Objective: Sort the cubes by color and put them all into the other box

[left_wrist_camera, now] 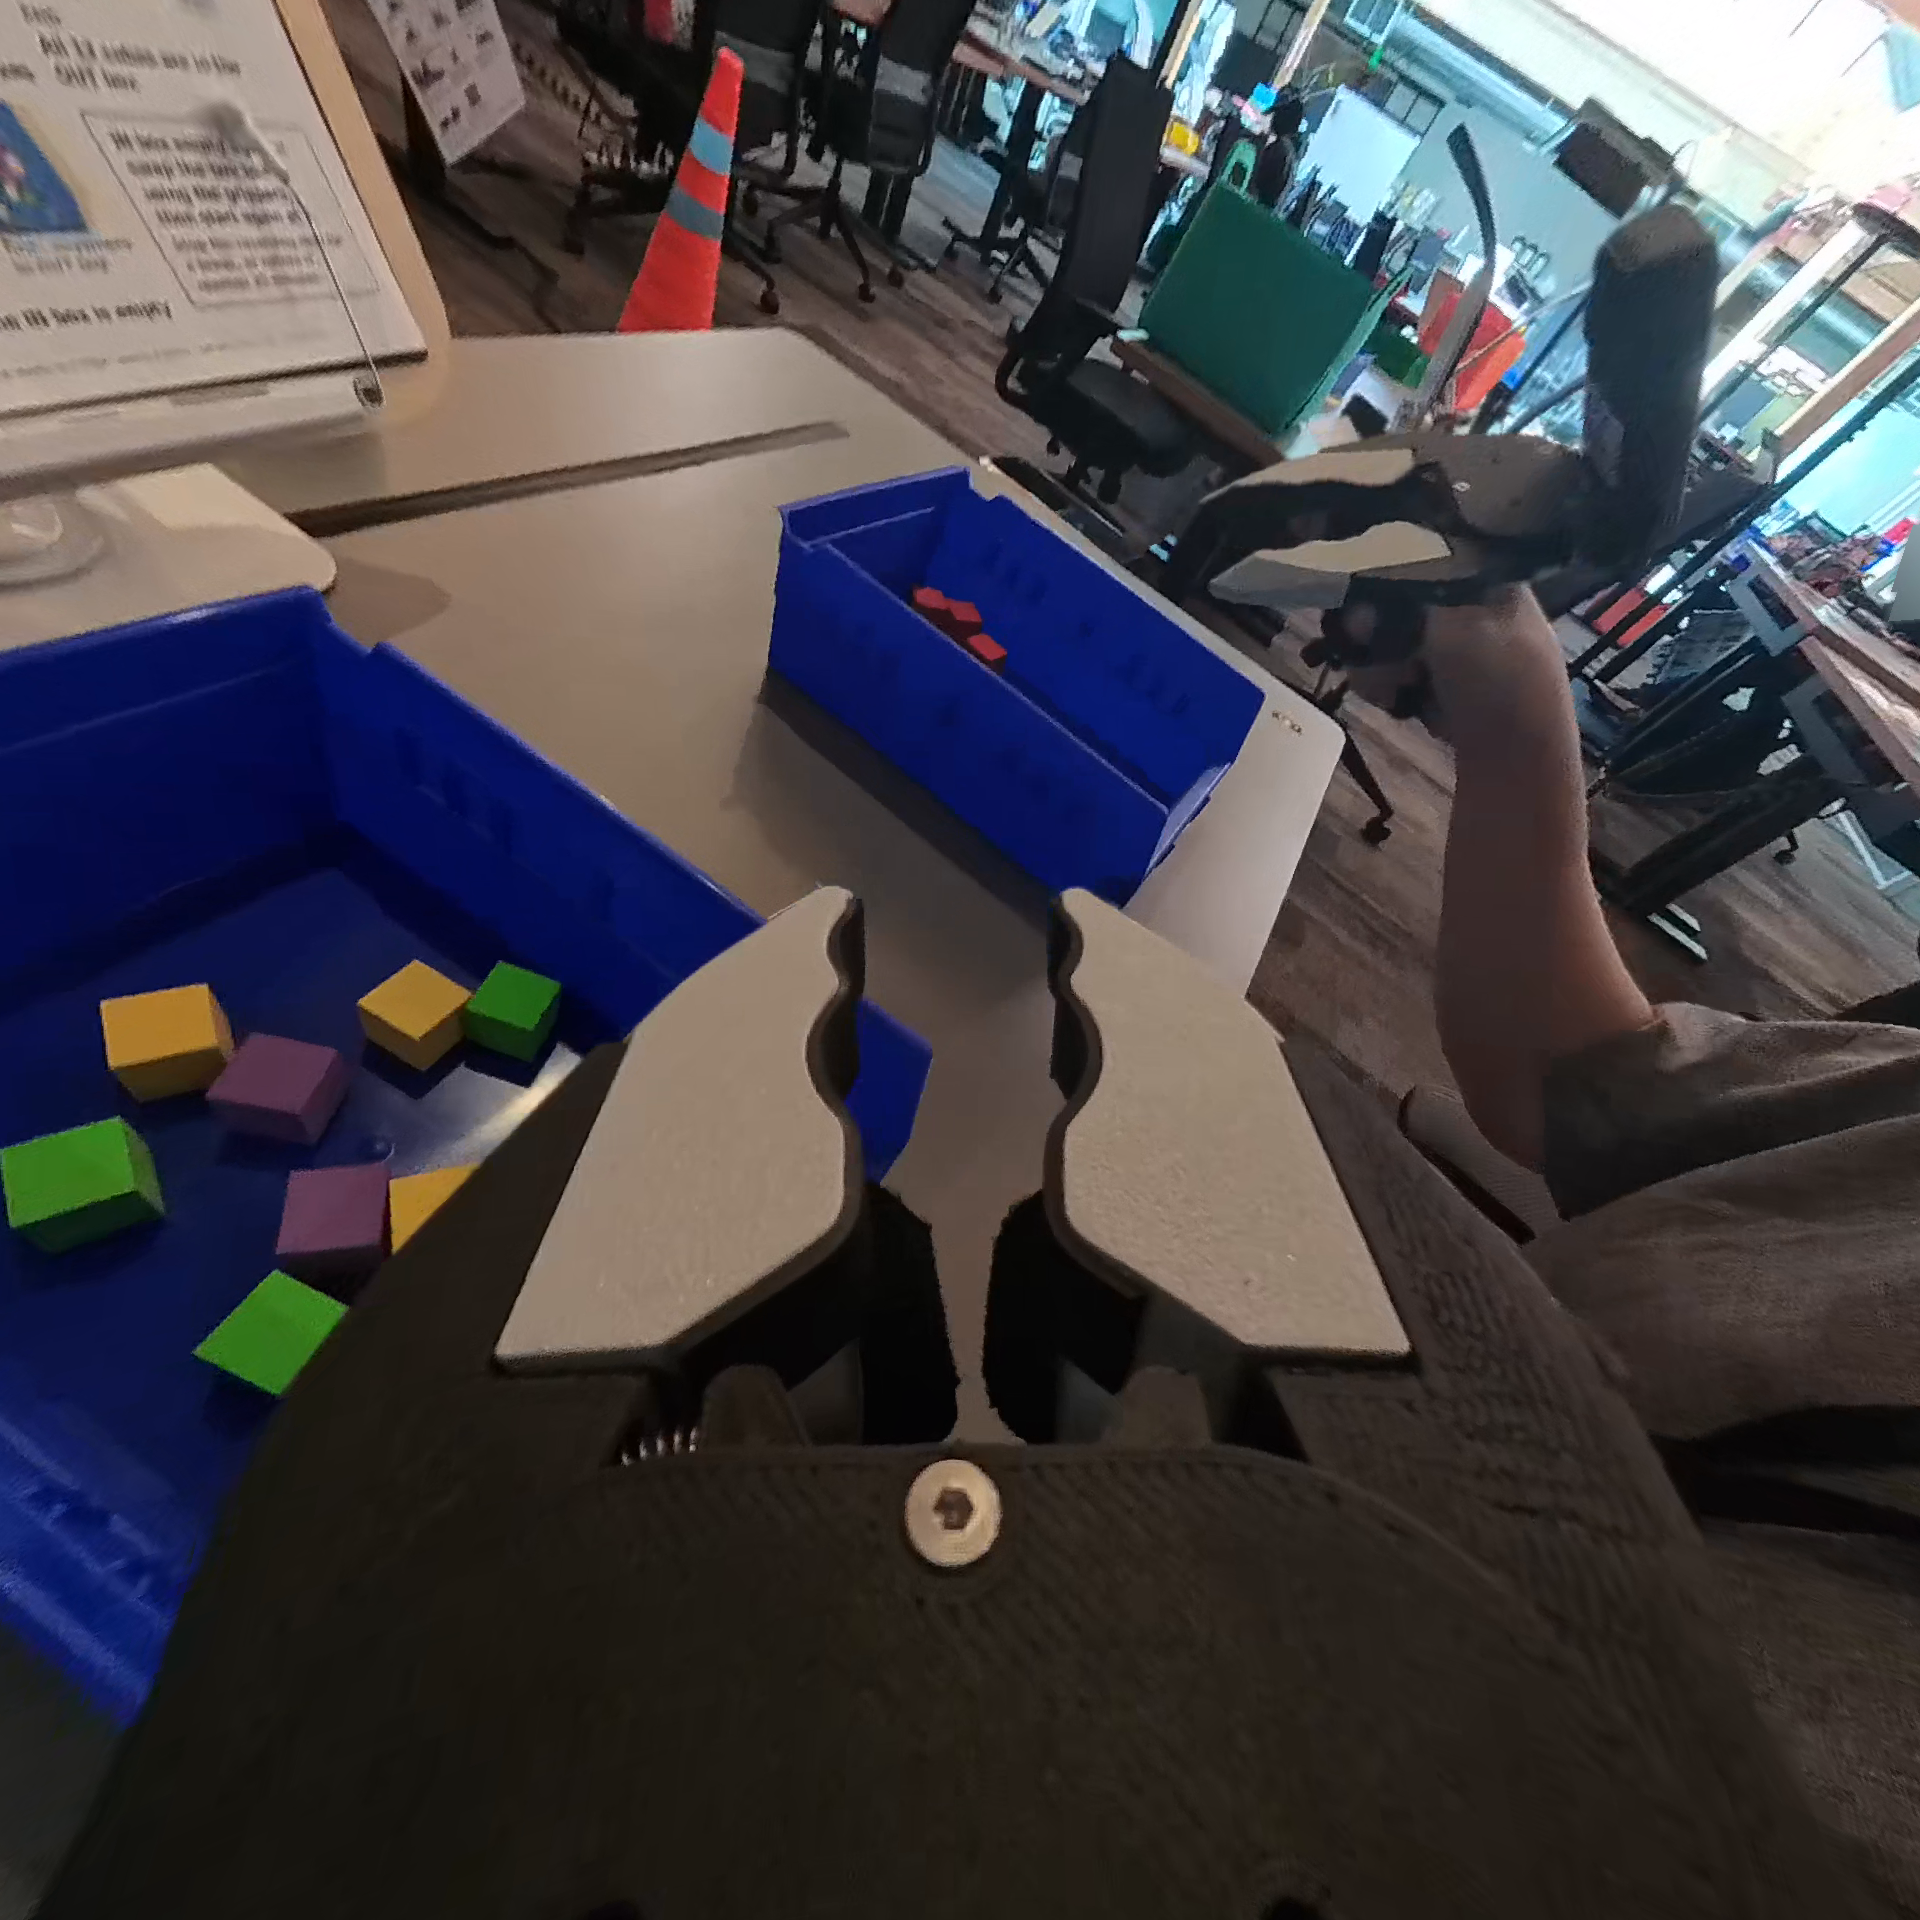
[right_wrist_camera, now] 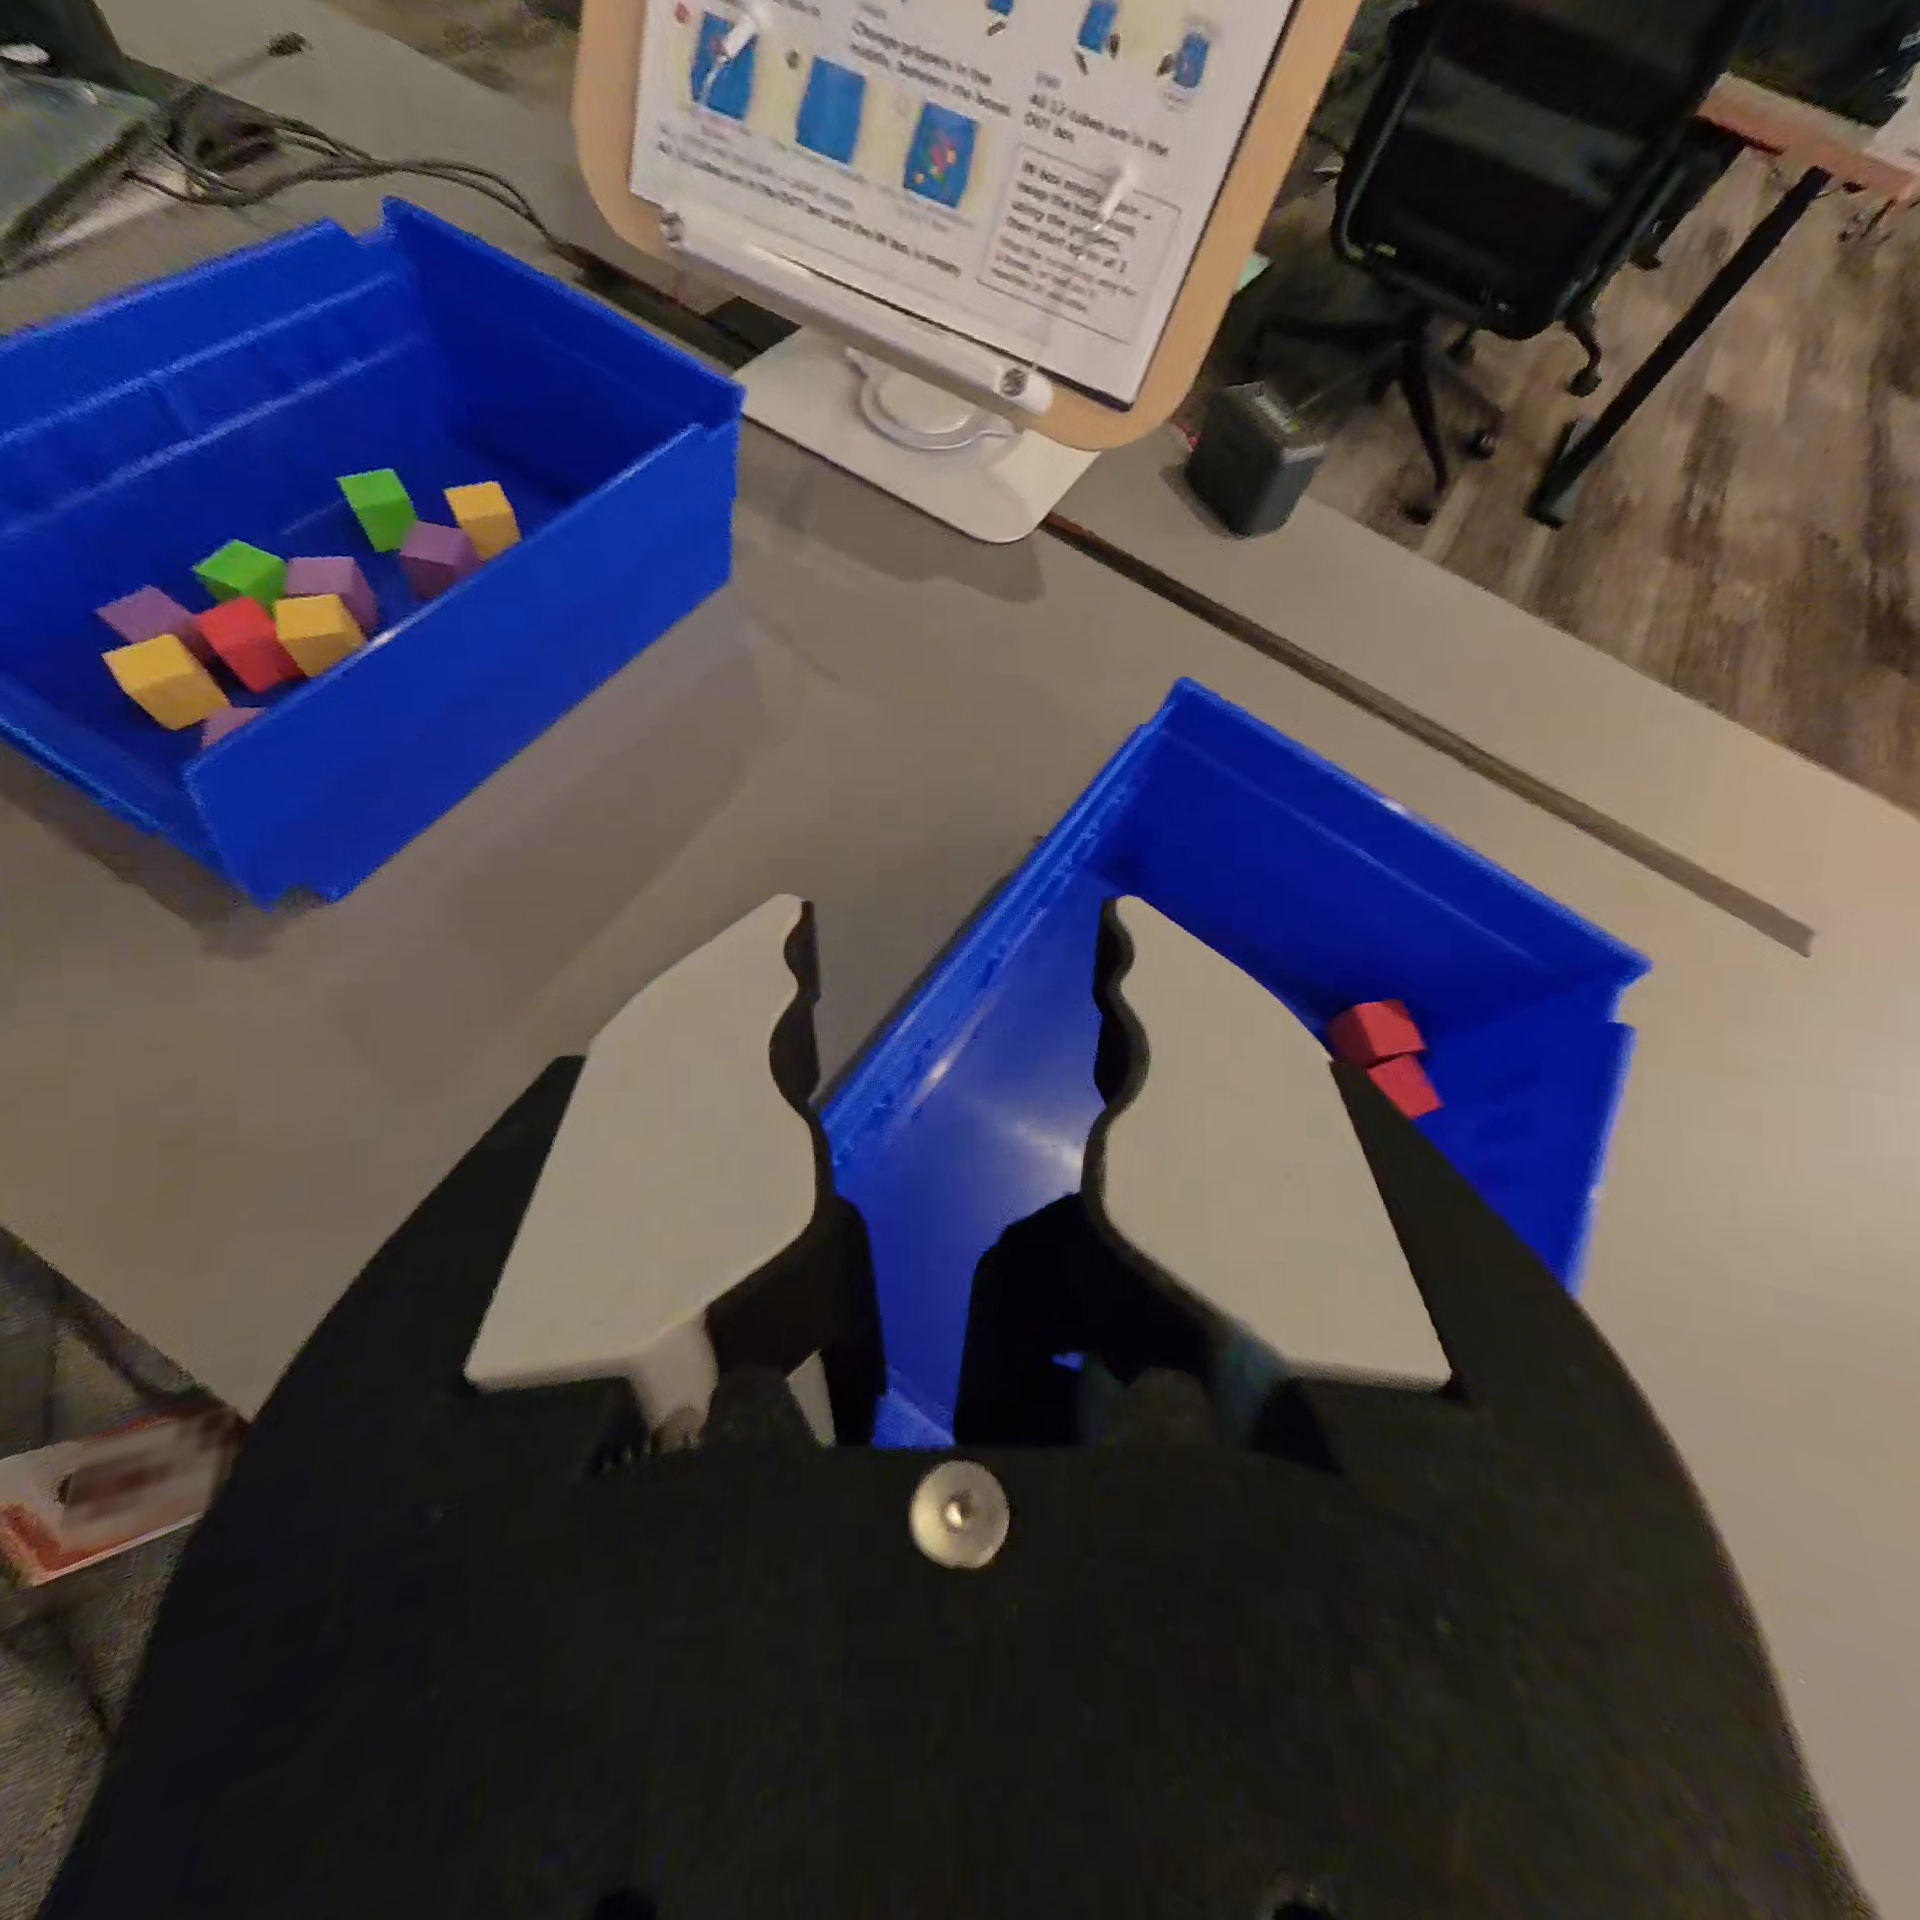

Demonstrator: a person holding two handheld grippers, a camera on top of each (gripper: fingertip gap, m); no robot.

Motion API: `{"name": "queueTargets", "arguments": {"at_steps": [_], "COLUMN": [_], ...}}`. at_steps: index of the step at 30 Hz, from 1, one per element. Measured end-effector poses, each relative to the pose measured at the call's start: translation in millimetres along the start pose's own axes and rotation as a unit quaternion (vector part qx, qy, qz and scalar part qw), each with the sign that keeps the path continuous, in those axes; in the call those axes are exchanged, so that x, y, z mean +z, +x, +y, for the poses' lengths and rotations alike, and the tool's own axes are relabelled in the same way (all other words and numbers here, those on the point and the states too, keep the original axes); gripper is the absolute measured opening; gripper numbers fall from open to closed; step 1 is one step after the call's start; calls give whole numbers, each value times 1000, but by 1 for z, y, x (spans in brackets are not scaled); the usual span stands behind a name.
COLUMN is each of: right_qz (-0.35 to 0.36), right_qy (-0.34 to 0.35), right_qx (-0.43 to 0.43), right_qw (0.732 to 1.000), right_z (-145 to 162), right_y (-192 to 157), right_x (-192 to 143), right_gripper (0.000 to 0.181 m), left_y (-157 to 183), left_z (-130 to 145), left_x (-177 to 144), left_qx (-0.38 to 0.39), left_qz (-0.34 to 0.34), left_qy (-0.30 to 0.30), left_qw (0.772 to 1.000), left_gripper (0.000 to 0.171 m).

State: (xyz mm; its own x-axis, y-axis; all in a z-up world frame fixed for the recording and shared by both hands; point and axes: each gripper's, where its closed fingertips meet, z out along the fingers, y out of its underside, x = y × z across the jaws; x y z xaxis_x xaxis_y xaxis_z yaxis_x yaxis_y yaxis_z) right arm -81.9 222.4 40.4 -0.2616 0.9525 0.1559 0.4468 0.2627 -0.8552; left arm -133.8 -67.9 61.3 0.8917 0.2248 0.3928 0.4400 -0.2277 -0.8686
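My left gripper (left_wrist_camera: 954, 920) is open and empty, held over the grey table beside the near corner of a blue bin (left_wrist_camera: 644, 821) that holds several yellow, green and purple cubes (left_wrist_camera: 275, 1086). My right gripper (right_wrist_camera: 951, 920) is open and empty, hovering above the left wall of a second blue bin (right_wrist_camera: 1351, 873); red cubes (right_wrist_camera: 1387, 1055) lie in its far right corner, partly hidden by my right finger. The second bin (left_wrist_camera: 1039, 769) with its red cubes (left_wrist_camera: 961, 623) also shows in the left wrist view, with the right gripper (left_wrist_camera: 1236, 540) raised beyond it. The first bin (right_wrist_camera: 468, 727) with its mixed cubes, one red (right_wrist_camera: 244, 639), shows far left in the right wrist view.
A framed instruction sheet on a white stand (right_wrist_camera: 935, 208) stands at the back of the table. A seam (right_wrist_camera: 1455, 758) runs across the tabletop. Office chairs (right_wrist_camera: 1507, 208), an orange cone (left_wrist_camera: 691, 197) and other desks lie beyond the table edge. A person's forearm (left_wrist_camera: 1507, 883) holds the right gripper.
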Motion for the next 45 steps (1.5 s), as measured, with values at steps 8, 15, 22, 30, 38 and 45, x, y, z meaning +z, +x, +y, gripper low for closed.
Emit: {"name": "queueTargets", "arguments": {"at_steps": [8, 15, 22, 30, 38, 45], "right_qz": [-77, -136, -159, -149, -141, -143], "right_qy": [-2, 11, 3, 1, 0, -7], "right_qx": [22, 15, -35, -42, -28, -27], "right_qw": [997, 991, 987, 988, 990, 989], "right_z": [26, 20, 15, 15, 17, 22], "right_y": [-43, -78, -113, -108, -95, -93], "right_x": [17, 18, 18, 14, 12, 18], "right_gripper": [49, 50, 53, 53, 52, 52], "left_y": [-4, -22, -46, -63, -114, -148], "left_z": [6, 20, 32, 43, 113, 154], "left_x": [9, 16, 14, 8, 10, 17], "left_qx": [8, 17, 25, 0, -55, -91], "left_qz": [-4, -61, -141, -192, -278, -303], "left_qy": [-15, -60, -101, -128, -297, -371], "left_qw": [1000, 996, 985, 973, 912, 873], "left_gripper": [34, 35, 41, 45, 40, 41]}}
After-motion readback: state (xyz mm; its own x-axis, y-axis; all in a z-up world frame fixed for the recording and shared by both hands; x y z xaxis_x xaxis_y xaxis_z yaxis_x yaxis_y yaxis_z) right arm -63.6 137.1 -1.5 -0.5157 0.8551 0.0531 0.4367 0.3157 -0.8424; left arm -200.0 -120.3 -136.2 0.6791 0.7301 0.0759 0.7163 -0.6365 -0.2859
